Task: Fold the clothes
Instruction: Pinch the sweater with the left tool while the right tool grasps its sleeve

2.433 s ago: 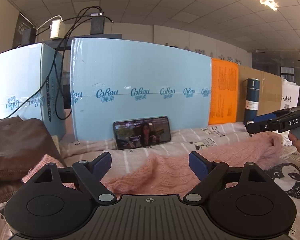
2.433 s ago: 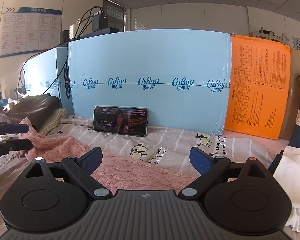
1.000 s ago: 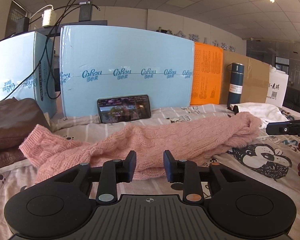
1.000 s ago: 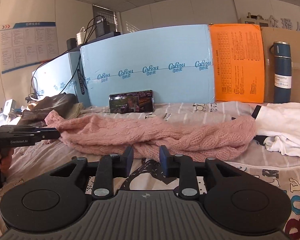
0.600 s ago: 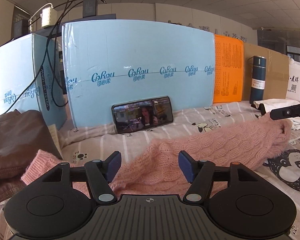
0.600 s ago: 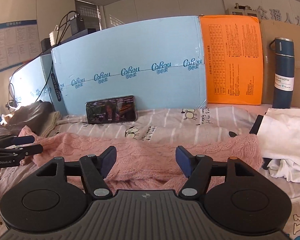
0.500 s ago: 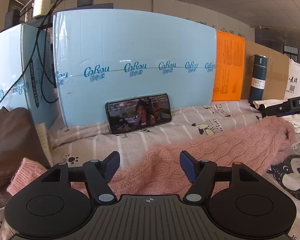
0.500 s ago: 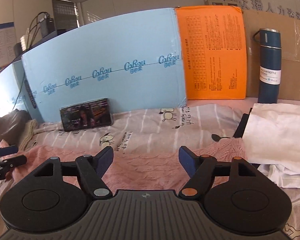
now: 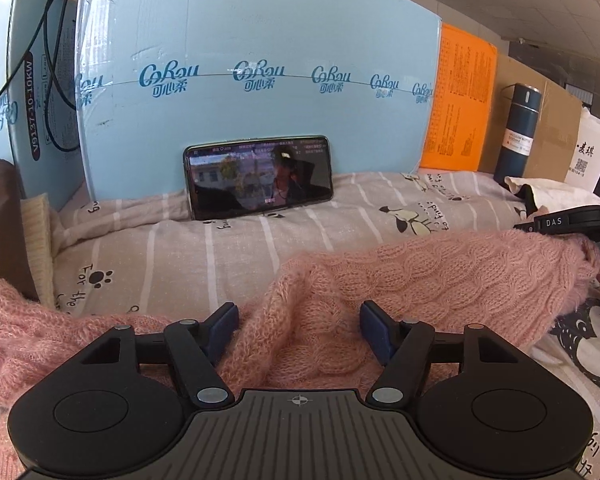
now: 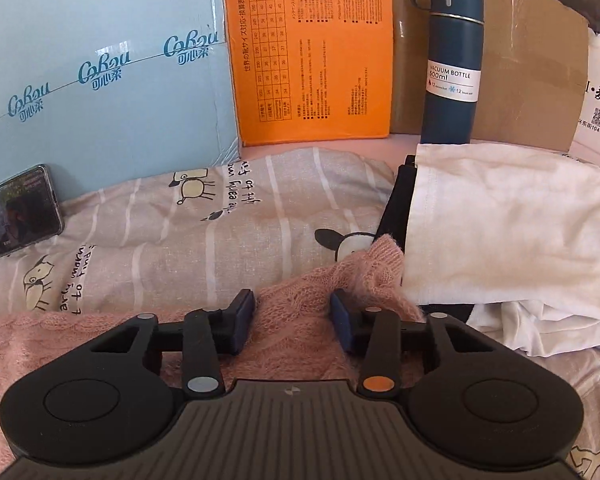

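Fingers of both grippers, left (image 9: 298, 334) and right (image 10: 293, 322), spread apart astride the pink sweater (image 9: 440, 276).

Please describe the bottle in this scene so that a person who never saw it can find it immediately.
Look along the back of the bed, past the big light blue box to the orange box and the brown cardboard beside it. The bottle stands upright in front of that cardboard, just behind the white cloth. It is the only tall dark blue cylinder, with a white label reading VACUUM BOTTLE.
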The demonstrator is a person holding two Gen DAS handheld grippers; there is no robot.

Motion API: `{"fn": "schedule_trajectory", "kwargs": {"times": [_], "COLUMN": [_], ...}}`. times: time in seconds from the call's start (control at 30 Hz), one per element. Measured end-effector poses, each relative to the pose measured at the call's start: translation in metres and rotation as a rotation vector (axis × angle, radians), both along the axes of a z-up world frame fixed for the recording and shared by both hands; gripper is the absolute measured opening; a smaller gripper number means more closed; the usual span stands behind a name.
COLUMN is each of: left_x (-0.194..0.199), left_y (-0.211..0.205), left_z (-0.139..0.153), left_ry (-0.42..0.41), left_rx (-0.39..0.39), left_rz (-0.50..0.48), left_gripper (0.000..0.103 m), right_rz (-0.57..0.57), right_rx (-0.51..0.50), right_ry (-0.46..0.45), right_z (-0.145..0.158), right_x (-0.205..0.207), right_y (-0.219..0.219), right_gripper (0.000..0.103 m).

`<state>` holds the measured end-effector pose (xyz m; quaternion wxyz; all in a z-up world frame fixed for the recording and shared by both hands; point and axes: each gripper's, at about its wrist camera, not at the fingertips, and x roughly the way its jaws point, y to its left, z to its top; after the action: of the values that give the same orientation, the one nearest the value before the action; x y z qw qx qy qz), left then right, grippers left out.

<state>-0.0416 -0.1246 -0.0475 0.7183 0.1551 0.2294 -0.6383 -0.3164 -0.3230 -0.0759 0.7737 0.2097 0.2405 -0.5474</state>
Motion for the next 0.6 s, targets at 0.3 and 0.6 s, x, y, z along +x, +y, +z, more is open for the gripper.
{"fn": "schedule_trajectory", "kwargs": {"times": [0.3, 0.6], "left_x": [-0.026, -0.075], "left_y": [0.041, 0.125], "left_z": [0.015, 0.030], "left_ry": [-0.100, -0.241], "left_rx": [-0.128, -0.282], "left_rz": [-0.011, -0.044], "left_gripper": [0.013, 0.013], "right_rz": [-0.008, -0.022], "right_rx": [-0.138, -0.238], "right_ry": [-0.239, -0.523], "right_z": [0.035, 0.050], "right_x": [-0.038, -0.122], "right_y": [0.042, 0.132], "right_gripper": [0.011, 0.011]}}
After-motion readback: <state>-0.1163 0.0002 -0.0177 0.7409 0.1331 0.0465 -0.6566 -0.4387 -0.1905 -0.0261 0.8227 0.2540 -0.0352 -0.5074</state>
